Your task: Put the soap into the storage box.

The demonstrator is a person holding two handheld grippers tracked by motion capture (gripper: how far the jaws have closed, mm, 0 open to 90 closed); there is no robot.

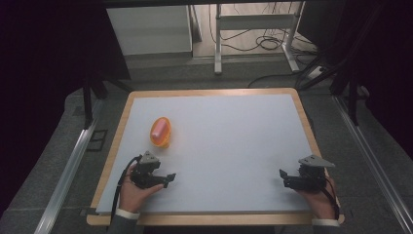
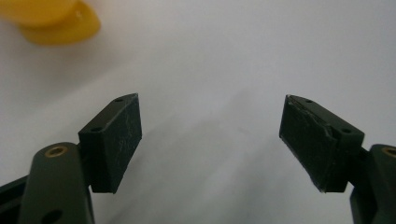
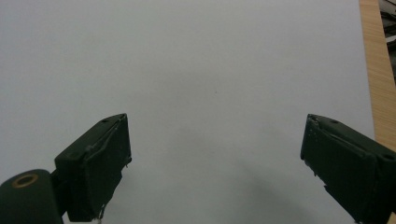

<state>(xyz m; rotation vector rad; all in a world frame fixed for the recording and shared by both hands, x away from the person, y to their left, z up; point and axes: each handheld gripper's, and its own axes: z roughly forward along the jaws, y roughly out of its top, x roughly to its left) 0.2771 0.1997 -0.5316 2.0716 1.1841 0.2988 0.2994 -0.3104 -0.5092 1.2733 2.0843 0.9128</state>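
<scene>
Bench (image 1: 214, 146): lying flat under the high view, pale grey-white surface with a light wood border running round all four edges.

Orange container (image 1: 160, 131): resting on the left half of the bench, toward the middle in depth, well apart from the wood border. Oval orange shell, something pink lying inside it; contents too small to identify. Sitting just beyond the left gripper, not touching it. Showing in the left gripper view as a blurred yellow-orange shape (image 2: 51, 21) at the top left corner, clear of both jaws.

Left gripper (image 1: 163, 179): being held in the left hand (image 1: 134, 192) near the front left of the bench, pointing toward the centre and slightly away from the person. Grey three-cornered plate on top, black cable trailing back along the wrist. Jaws standing wide apart in the left gripper view (image 2: 210, 140), bare bench surface between the pads, gripping nothing.

Right gripper (image 1: 287, 178): being held in the right hand (image 1: 321, 197) near the front right of the bench, pointing left toward the centre. Grey plate on top, cable looping by the wrist. Jaws likewise spread wide in the right gripper view (image 3: 215, 158), nothing between them but bench surface; strip of wood border running down the right edge of that view.

Grippers sitting well apart from each other, one at each front corner region. Sleeve cuffs showing at the bottom edge. Beyond the bench: dark floor, a metal frame and loose cables.
</scene>
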